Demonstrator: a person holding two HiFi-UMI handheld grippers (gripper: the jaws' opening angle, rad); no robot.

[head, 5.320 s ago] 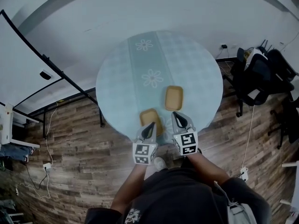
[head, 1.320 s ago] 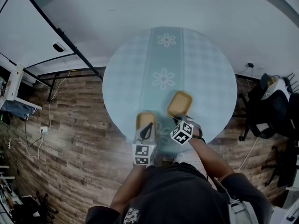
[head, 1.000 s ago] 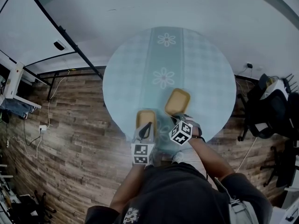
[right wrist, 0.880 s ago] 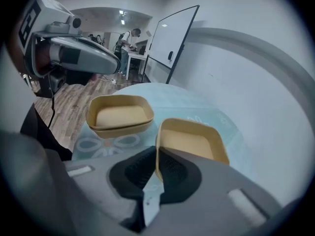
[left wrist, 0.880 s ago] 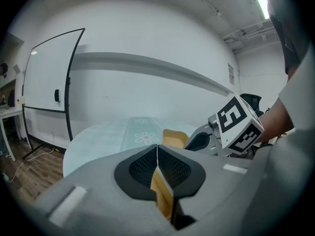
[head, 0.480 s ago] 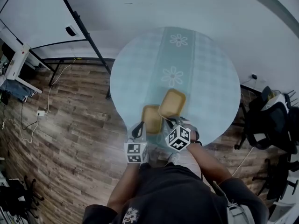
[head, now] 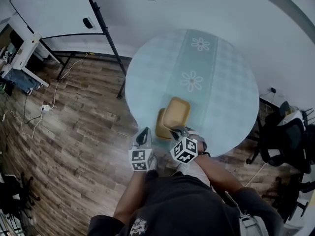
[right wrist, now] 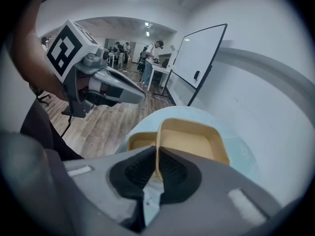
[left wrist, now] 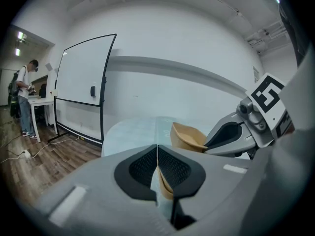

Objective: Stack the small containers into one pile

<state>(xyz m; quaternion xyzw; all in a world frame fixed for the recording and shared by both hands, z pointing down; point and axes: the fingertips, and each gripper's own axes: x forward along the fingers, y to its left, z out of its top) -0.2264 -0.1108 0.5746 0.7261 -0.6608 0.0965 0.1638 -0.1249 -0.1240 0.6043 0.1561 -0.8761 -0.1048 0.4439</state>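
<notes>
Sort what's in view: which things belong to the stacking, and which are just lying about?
Job:
- held container, in the right tool
- second container
- left tool

Lying about:
- whiteboard
- desk
- chairs

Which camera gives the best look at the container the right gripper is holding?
Right gripper view: the container fills the centre, its rim and inside plain. The head view shows it small, from above; the left gripper view shows only one tilted side.
</notes>
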